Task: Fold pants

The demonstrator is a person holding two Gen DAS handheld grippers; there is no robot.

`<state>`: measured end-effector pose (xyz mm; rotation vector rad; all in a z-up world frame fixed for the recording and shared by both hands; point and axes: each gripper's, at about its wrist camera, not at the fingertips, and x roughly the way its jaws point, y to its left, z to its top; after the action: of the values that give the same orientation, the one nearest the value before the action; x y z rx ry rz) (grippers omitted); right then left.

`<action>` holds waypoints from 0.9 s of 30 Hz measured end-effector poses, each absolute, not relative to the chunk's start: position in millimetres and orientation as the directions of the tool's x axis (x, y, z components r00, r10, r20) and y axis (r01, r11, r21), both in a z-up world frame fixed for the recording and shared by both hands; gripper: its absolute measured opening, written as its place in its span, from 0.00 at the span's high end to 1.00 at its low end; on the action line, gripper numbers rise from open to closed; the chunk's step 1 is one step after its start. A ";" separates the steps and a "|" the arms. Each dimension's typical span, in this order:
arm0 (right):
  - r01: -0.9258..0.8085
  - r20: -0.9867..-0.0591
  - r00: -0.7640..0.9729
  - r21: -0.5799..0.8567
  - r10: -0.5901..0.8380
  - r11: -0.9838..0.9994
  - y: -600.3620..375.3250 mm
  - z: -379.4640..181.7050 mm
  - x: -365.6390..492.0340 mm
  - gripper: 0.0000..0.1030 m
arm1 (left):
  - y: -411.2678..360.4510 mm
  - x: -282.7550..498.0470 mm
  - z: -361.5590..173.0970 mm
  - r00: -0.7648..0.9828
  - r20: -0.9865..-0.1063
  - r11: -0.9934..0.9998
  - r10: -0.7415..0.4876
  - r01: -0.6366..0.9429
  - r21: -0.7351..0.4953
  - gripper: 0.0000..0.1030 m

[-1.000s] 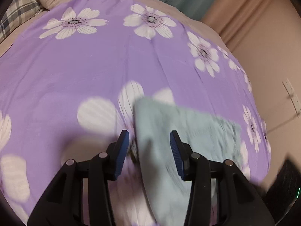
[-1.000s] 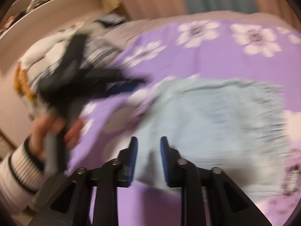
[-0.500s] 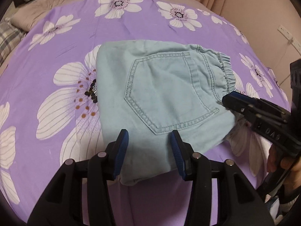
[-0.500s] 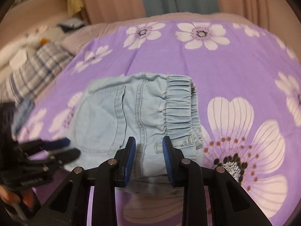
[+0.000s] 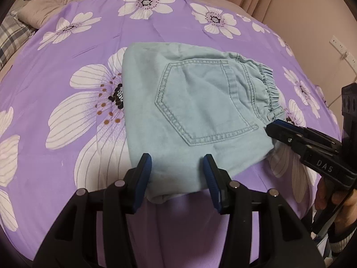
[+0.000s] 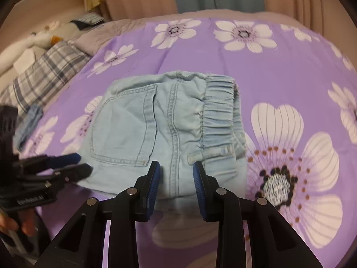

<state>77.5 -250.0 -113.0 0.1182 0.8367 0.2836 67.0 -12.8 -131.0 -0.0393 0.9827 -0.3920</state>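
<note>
Both hand-held grippers agape over folded pants; plush toy only in right view.

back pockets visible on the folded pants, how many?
1. The back pocket sits on the upward face of the pants, between the folded edge and the elastic waistband. A second pocket may be hidden underneath in the fold.
</note>
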 end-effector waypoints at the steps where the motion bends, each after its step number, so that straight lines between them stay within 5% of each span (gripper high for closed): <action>1: -0.202 -0.718 0.628 0.220 0.299 0.954 -252.0 -111.7 75.2 0.71 | -8.0 65.1 -130.6 0.489 -0.798 0.926 -0.353 0.303 -0.225 0.53; 5: -0.221 -0.731 0.614 0.202 0.297 0.954 -257.6 -108.8 61.8 0.68 | 18.5 58.0 -132.2 0.475 -0.798 0.928 -0.370 0.234 -0.291 0.30; 8: -0.195 -0.721 0.622 0.236 0.307 0.952 -278.3 -104.0 51.1 0.62 | 39.2 49.7 -132.9 0.478 -0.773 0.908 -0.417 0.185 -0.375 0.30; 12: -0.123 -0.681 0.635 0.378 0.366 0.918 -311.6 -104.8 55.3 0.41 | 60.6 50.0 -135.1 0.474 -0.735 0.860 -0.486 0.110 -0.498 0.30; 17: -0.006 -0.605 0.611 0.641 0.510 0.767 -348.1 -127.9 79.2 0.38 | 68.2 64.9 -138.1 0.455 -0.683 0.784 -0.572 0.056 -0.619 0.30; 27: 0.054 -0.564 0.553 0.758 0.613 0.649 -352.5 -151.2 114.9 0.34 | 56.5 100.9 -143.0 0.409 -0.646 0.725 -0.645 0.061 -0.686 0.30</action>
<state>114.9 -352.5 -151.2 0.8164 0.9434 0.3779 100.9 56.5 -143.0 -0.6356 1.0678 -0.4842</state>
